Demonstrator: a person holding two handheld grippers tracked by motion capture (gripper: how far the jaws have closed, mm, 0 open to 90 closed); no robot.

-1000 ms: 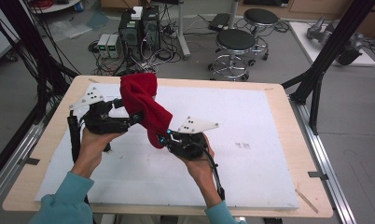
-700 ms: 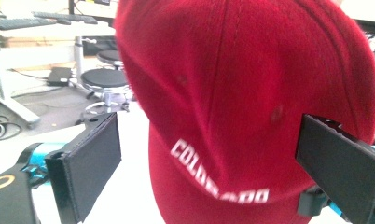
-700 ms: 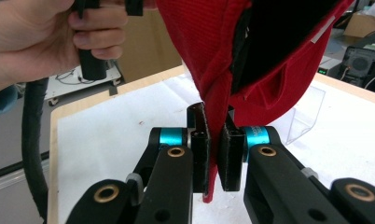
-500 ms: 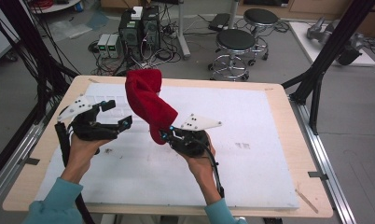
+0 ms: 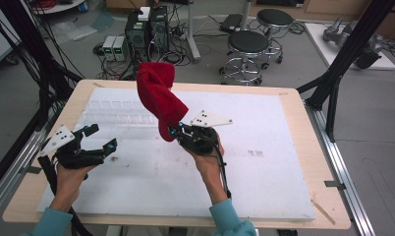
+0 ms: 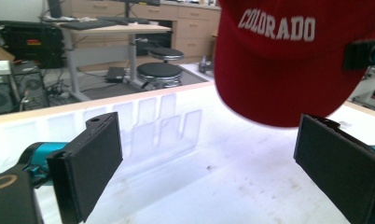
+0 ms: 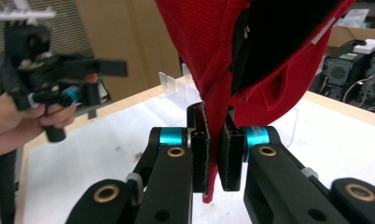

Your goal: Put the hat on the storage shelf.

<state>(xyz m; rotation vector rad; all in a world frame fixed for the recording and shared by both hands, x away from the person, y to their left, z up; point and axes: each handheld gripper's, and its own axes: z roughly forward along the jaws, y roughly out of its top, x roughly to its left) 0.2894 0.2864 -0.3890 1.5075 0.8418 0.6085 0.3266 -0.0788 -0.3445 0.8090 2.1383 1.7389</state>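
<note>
A red cap (image 5: 158, 96) with white "COLORADO" lettering (image 6: 276, 28) hangs up in the air over the white board. My right gripper (image 5: 174, 131) is shut on its lower edge, and the red fabric (image 7: 251, 56) is pinched between the two pads (image 7: 214, 154). My left gripper (image 5: 101, 137) is at the board's left side, apart from the cap, with its jaws wide open and nothing between them (image 6: 213, 172). The right gripper view also shows the left gripper (image 7: 97, 70) in a hand farther off.
A clear acrylic slotted rack (image 5: 119, 110) stands on the white board (image 5: 264, 177) at the back left, just beyond the cap (image 6: 162, 121). Black frame posts flank the table. Stools (image 5: 249, 44) and computer boxes (image 5: 146, 29) are on the floor behind.
My left gripper has let go of the cap, opened, and pulled away left and toward the person. The right gripper keeps its hold, and the cap now stands taller.
</note>
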